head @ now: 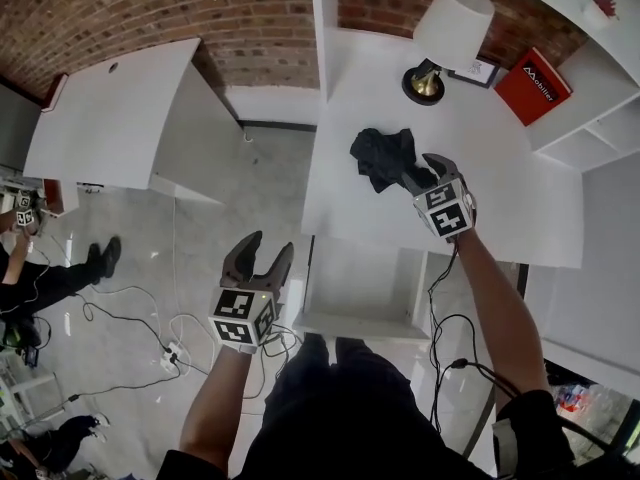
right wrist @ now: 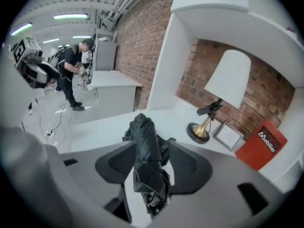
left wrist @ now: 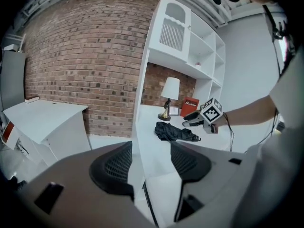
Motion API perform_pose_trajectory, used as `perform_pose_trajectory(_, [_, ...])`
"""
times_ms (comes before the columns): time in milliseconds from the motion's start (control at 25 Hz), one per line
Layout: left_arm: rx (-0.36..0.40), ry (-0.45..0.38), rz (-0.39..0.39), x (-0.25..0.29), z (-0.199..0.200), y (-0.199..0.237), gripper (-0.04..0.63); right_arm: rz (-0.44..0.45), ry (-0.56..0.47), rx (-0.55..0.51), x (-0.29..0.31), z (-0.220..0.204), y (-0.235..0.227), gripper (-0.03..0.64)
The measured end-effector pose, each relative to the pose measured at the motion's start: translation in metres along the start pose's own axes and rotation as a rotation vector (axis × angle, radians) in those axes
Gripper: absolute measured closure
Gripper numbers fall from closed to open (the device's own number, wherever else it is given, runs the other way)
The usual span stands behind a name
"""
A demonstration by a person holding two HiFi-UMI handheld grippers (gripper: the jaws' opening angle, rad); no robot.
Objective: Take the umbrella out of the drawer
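A folded black umbrella (head: pixel 383 156) (left wrist: pixel 173 132) (right wrist: pixel 145 146) lies on the white desk top (head: pixel 500 208), in front of the lamp. My right gripper (head: pixel 425 171) (right wrist: pixel 152 167) hovers at the umbrella's near end. Its jaws stand apart on either side of the fabric, with a gap showing at the right pad. From the left gripper view, the right gripper (left wrist: pixel 192 121) sits just above the umbrella, apart from it. Below the desk edge the white drawer (head: pixel 360 320) stands pulled out, with nothing visible in it. My left gripper (head: pixel 266 250) (left wrist: pixel 151 167) is open and empty, over the floor left of the drawer.
A white-shaded lamp (head: pixel 445 38) with a brass base, a small picture frame (head: pixel 480 71) and a red book (head: pixel 533 86) stand at the desk's back. Shelves rise on the right. Another white desk (head: pixel 110 108) stands left. Cables (head: pixel 150 328) and a seated person (head: pixel 50 268) occupy the floor.
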State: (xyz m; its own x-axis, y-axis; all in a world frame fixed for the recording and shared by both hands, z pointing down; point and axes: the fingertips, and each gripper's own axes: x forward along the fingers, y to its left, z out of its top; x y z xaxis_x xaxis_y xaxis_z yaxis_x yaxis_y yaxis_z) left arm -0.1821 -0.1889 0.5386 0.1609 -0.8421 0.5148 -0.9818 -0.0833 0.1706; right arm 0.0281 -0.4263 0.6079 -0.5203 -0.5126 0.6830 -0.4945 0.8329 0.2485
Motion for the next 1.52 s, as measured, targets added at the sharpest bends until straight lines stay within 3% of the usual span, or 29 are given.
perform_pose_trajectory(360, [0.054, -0.155, -0.017, -0.010, 0.072, -0.002, 0.352, -0.195, -0.324, 0.254, -0.132, 0.070, -0.010, 0.501])
perform_pose_trajectory(640, [0.082, -0.346, -0.022, -0.048, 0.143, -0.015, 0.450, -0.353, -0.492, 0.352, -0.230, 0.098, -0.017, 0.593])
perform_pose_trajectory(960, [0.119, -0.483, -0.002, -0.087, 0.190, -0.023, 0.558, -0.444, -0.566, 0.359, -0.292, 0.105, -0.006, 0.617])
perform_pose_trajectory(1520, [0.150, -0.596, -0.037, -0.126, 0.230, -0.043, 0.566, -0.530, -0.644, 0.305, -0.363, 0.127, 0.014, 0.617])
